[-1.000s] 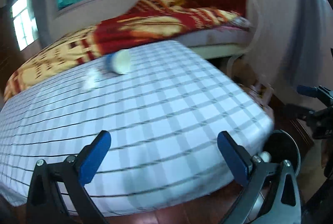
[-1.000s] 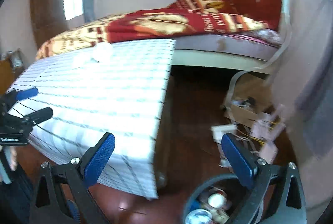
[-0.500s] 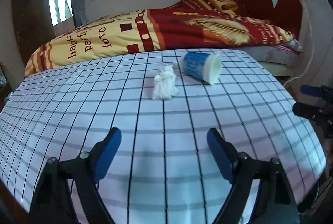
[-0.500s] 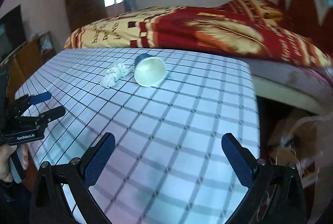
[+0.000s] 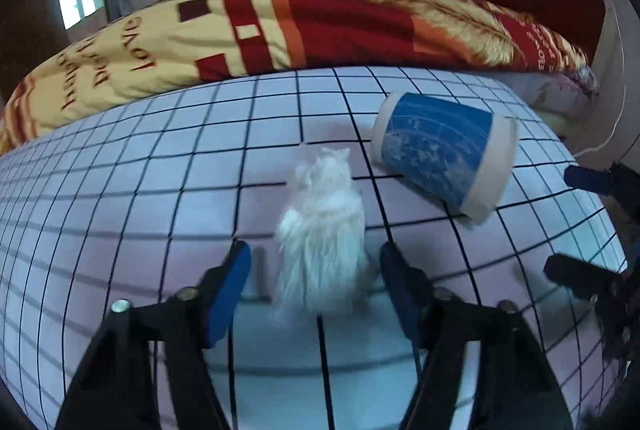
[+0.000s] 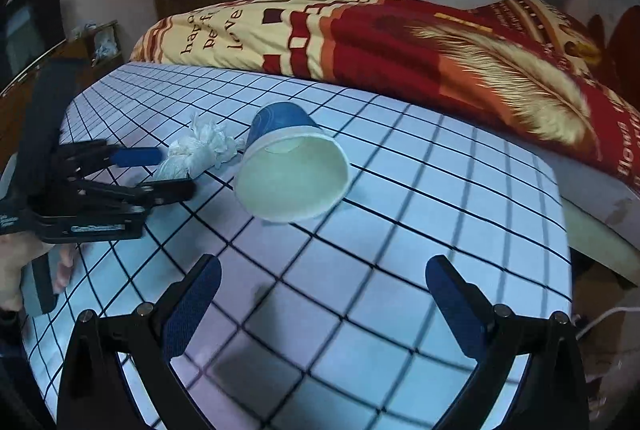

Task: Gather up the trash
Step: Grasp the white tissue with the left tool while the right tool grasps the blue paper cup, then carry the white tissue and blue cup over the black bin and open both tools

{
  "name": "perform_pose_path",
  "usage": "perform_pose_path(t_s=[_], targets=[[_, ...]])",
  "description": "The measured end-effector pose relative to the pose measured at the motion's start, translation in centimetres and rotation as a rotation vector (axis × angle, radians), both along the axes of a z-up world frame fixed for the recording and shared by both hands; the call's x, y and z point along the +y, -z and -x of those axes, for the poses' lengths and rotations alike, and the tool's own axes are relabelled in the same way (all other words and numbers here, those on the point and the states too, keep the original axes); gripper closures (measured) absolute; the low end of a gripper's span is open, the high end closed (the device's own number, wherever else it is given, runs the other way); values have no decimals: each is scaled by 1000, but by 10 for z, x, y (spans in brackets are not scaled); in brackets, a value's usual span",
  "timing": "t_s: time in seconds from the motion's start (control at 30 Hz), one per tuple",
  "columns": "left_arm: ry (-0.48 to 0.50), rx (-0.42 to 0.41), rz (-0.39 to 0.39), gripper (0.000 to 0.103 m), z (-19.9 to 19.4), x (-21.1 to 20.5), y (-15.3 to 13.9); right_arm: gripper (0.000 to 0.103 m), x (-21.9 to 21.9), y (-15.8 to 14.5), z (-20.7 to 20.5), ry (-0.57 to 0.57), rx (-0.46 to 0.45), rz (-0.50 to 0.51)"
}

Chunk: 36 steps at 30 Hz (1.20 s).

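The left tongs (image 5: 316, 270) are closing around the white tissue (image 5: 324, 242), not squeezing yet, while the right tongs (image 6: 320, 294) gape wide, empty, near the blue cup (image 6: 290, 170)

The red-and-yellow blanket (image 6: 360, 42) reads "love"; its other words are partly legible.

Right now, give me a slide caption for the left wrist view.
Left gripper closing around a crumpled white tissue on the checked tablecloth, beside a tipped blue paper cup.
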<state>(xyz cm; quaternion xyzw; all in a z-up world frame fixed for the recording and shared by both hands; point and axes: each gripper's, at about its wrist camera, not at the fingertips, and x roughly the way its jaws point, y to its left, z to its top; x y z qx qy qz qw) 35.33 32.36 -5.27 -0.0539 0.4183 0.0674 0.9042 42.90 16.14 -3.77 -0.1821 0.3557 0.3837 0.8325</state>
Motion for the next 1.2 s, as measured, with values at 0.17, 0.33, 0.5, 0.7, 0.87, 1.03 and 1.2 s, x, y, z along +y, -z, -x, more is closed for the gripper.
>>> perform_pose_path(t_s=[0.17, 0.33, 0.5, 0.7, 0.87, 1.03, 1.2], targets=[[2, -31, 13, 68, 13, 10, -6, 0, 24, 5, -6, -45, -4, 11], [-30, -45, 4, 68, 26, 22, -10, 0, 47, 3, -21, -43, -9, 17], [-57, -21, 13, 68, 31, 26, -5, 18, 60, 7, -29, -43, 40, 9], [-42, -22, -37, 68, 40, 14, -4, 41, 51, -5, -9, -31, 34, -22], [-40, -39, -58, 68, 56, 4, -8, 46, 34, -10, 24, -35, -9, -4], [-29, -63, -51, 68, 75, -8, -16, 48, 9, -20, 49, -20, -32, -40], [-14, -99, -55, 68, 97, -24, -29, 48, -24, -37, 79, 5, -63, -84]])
